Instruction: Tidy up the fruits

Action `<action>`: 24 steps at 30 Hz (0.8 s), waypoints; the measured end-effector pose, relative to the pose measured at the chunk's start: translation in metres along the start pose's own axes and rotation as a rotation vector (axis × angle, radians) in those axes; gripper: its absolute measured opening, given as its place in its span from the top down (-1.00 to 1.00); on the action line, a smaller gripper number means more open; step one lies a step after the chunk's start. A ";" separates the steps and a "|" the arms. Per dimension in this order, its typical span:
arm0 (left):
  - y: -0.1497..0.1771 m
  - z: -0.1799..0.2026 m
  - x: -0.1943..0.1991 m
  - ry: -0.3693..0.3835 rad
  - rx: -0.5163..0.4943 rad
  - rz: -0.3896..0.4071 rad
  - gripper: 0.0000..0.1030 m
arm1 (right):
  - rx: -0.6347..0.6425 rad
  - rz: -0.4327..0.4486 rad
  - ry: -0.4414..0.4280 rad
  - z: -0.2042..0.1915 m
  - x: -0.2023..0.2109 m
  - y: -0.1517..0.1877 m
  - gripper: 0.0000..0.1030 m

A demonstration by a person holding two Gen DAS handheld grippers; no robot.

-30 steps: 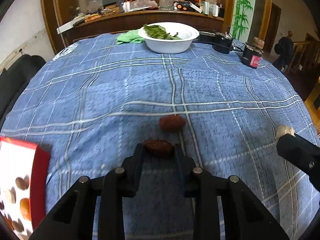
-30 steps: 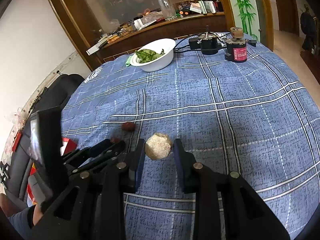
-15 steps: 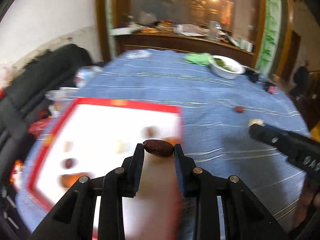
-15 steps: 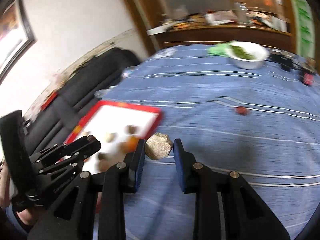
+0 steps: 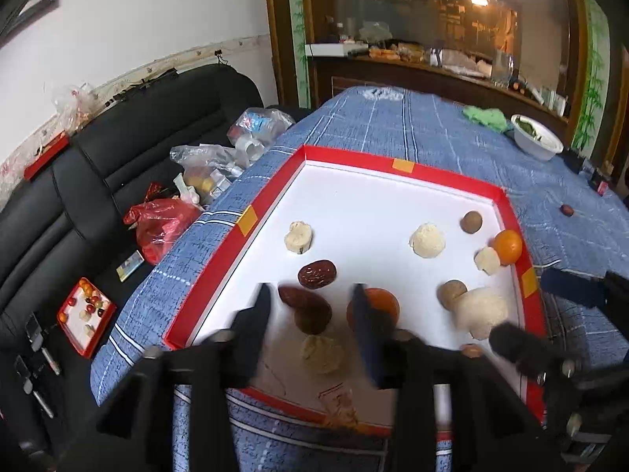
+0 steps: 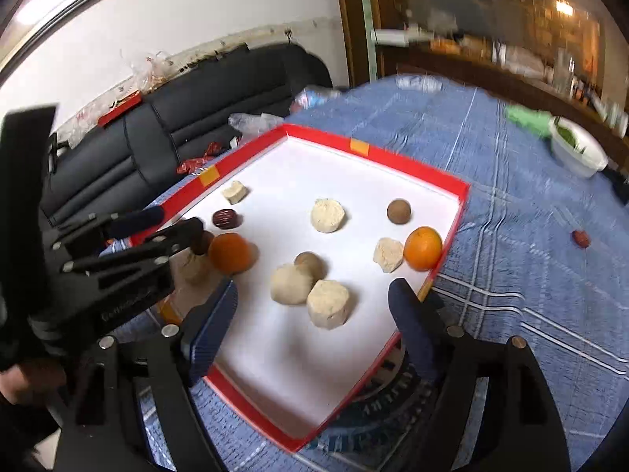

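Both tools have swung over the red tray and spread wide: left tool lets its date go, seemingly landed; right tool empty above its pale lump. One date waits on the table beyond the tray.

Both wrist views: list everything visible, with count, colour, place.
tray: 1, red rim, white floor, on the tablecloth
oranges: 2, orange, in the tray
pale lumps: 6 in the right wrist view, cream, in the tray; one partly hidden
brown balls: 2, tan, in the tray
dates: 3, dark red; two in the tray, one out on the cloth
bowl: 1, white, greens inside, far end
green cloth: 1, beside the bowl
tablecloth: 1, blue check
sofa: 1, black, bags on it
left gripper: open, over the tray
right gripper: open, over the tray
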State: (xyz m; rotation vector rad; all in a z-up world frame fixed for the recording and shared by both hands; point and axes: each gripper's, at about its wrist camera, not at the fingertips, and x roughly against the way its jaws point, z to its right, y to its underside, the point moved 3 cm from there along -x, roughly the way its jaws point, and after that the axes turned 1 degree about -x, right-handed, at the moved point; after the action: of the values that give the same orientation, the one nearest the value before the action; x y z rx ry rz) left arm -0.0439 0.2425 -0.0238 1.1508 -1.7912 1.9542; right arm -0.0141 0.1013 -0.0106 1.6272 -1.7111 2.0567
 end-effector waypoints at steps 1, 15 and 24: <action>0.001 -0.002 0.005 -0.003 0.007 0.021 -0.06 | 0.006 0.034 -0.008 -0.001 0.010 0.003 -0.55; -0.027 0.022 -0.020 -0.089 0.231 0.196 -0.40 | -0.439 0.248 0.050 0.157 0.136 0.083 -0.63; -0.074 0.025 -0.059 -0.163 0.289 0.226 -0.40 | -0.522 0.271 0.057 0.202 0.146 0.100 -0.63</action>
State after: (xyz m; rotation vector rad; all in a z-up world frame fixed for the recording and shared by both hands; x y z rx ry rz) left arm 0.0531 0.2539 -0.0122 1.2749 -1.8309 2.3758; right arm -0.0022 -0.1670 -0.0094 1.2195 -2.2950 1.5171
